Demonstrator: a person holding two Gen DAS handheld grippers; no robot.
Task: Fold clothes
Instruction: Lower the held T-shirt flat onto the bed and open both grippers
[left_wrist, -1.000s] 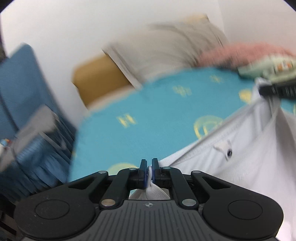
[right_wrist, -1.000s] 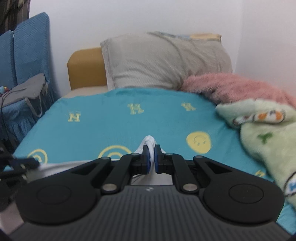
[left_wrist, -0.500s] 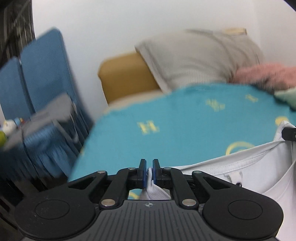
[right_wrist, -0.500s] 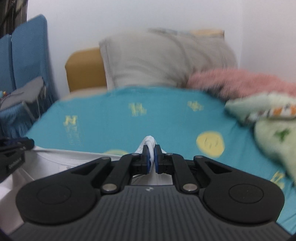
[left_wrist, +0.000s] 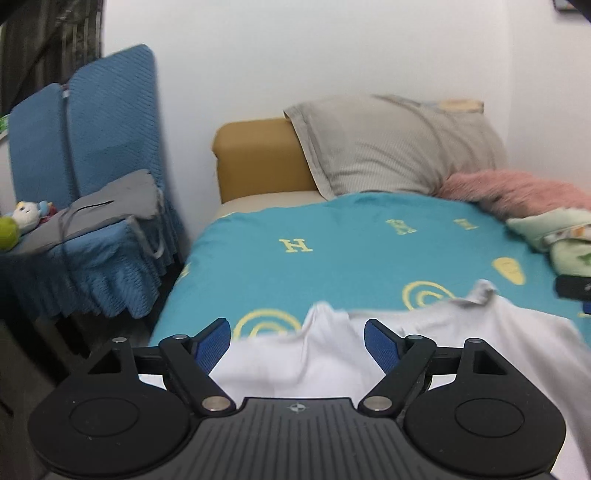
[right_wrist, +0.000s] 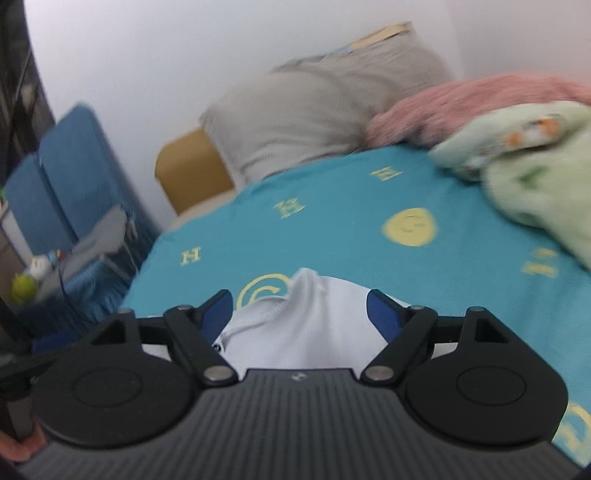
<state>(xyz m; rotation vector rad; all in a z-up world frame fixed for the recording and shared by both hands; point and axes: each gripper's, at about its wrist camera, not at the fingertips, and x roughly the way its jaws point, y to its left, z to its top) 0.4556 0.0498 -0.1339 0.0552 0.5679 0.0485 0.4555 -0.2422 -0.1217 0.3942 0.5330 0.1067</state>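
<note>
A white garment (left_wrist: 461, 332) lies on the turquoise bedsheet (left_wrist: 351, 258) at the bed's near end. My left gripper (left_wrist: 297, 341) has its jaws opening wide; a peak of the white cloth stands between the blue pads (left_wrist: 212, 343) without being pressed. In the right wrist view the same white garment (right_wrist: 314, 325) rises in a fold between the jaws of my right gripper (right_wrist: 299, 314), which are also opening, and the pads (right_wrist: 382, 314) stand clear of the cloth. A dark piece of the right gripper (left_wrist: 572, 288) shows at the right edge of the left wrist view.
A grey pillow (left_wrist: 395, 144) leans on a tan headboard (left_wrist: 258, 158) at the bed's far end. A pink fluffy blanket (left_wrist: 517, 192) and a pale green blanket (right_wrist: 535, 173) lie on the right. A blue-covered chair (left_wrist: 92, 184) with a grey bag and toys stands left.
Both grippers were shut on pinches of the white garment and now stand wide, the cloth released onto the bed. Both views have shifted and rolled; the right one tilts.
</note>
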